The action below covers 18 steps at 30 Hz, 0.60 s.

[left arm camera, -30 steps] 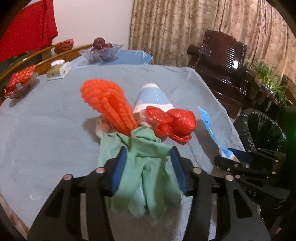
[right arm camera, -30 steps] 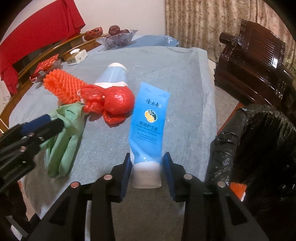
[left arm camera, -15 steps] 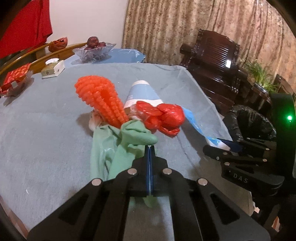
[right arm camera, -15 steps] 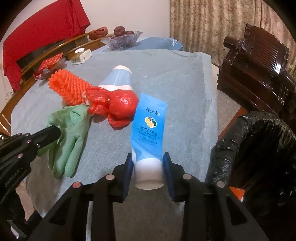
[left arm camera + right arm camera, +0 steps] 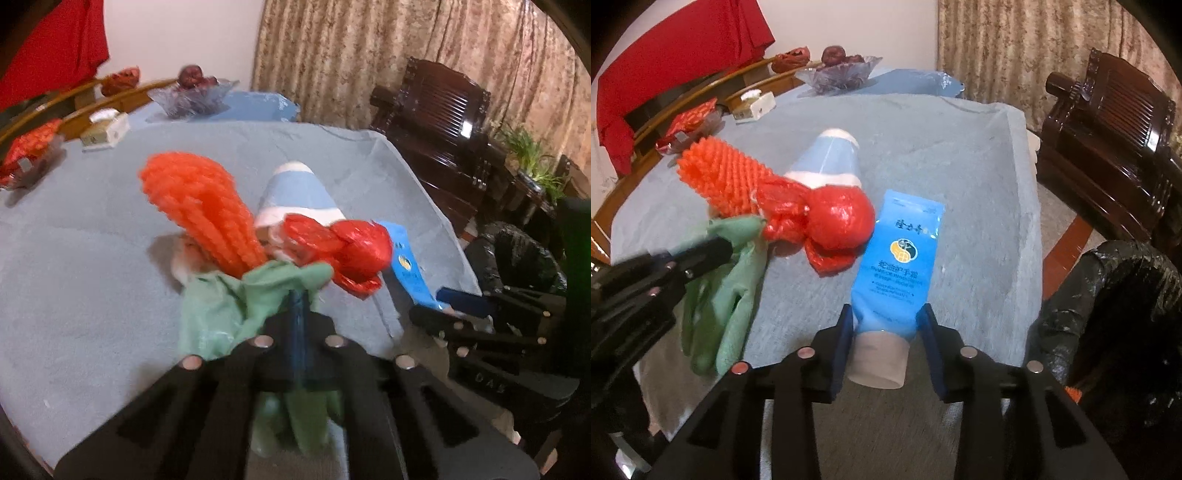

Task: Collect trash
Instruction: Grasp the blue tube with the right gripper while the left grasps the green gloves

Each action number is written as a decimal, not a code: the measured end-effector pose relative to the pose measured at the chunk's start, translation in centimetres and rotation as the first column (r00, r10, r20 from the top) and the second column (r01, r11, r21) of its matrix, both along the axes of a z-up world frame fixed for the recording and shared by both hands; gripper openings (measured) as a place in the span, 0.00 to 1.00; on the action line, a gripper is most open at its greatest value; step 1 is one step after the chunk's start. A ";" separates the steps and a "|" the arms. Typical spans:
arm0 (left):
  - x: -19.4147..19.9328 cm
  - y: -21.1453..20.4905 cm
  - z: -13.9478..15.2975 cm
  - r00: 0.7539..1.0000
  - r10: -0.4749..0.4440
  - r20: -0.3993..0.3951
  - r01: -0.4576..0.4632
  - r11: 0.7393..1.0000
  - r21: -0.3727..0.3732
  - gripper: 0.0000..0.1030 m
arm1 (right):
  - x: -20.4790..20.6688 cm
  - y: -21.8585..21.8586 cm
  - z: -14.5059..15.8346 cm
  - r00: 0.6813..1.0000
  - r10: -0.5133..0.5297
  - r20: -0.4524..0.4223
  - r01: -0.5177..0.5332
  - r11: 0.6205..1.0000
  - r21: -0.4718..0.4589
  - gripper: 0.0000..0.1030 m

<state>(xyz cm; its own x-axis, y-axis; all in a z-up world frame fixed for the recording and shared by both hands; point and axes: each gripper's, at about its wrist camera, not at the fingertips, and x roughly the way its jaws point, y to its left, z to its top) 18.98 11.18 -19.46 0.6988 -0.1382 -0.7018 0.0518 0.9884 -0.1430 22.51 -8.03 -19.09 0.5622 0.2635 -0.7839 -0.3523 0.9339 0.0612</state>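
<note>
Your black-lined bin point(image 5: 1115, 314) sits low off the bench's point(image 5: 942, 147) right edge, its mouth partly cut off, so a blind drop may miss. Your left hand-held gripper point(image 5: 297, 306) is pinched tight on the limp green glove point(image 5: 221, 310), which could snag the red bag point(image 5: 347, 251) beside it. Your right hand-held gripper point(image 5: 886, 332) clamps the blue tube point(image 5: 899, 266) near its cap; it may slip.

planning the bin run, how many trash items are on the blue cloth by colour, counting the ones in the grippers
green: 1, the glove pinched in the left gripper
orange: 1, the spiky brush
red: 1, the knotted plastic bag
blue: 2, the hand cream tube between the fingers of the right gripper, and the pale blue tube behind the bag
total: 5
</note>
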 end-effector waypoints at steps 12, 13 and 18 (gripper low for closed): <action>-3.0 -1.7 2.8 0.996 -0.033 0.080 0.033 0.999 -0.006 0.00 | -1.6 -0.8 2.6 0.999 0.024 0.043 -0.025 0.999 0.036 0.32; -3.0 -1.7 2.8 0.996 -0.027 0.079 0.027 1.000 -0.003 0.01 | -1.6 -0.8 2.6 0.999 0.025 0.044 -0.026 0.999 0.038 0.32; -3.1 -0.8 2.9 0.996 0.016 0.085 -0.018 1.000 0.023 0.22 | -1.7 -0.9 2.5 0.999 0.031 0.042 -0.032 0.999 0.041 0.32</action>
<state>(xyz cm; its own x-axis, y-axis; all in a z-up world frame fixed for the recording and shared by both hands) 15.89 10.42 -16.51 0.7583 -0.1097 -0.6426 0.0460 0.9923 -0.1151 20.77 -8.92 -16.55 0.5849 0.3135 -0.7481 -0.3844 0.9193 0.0847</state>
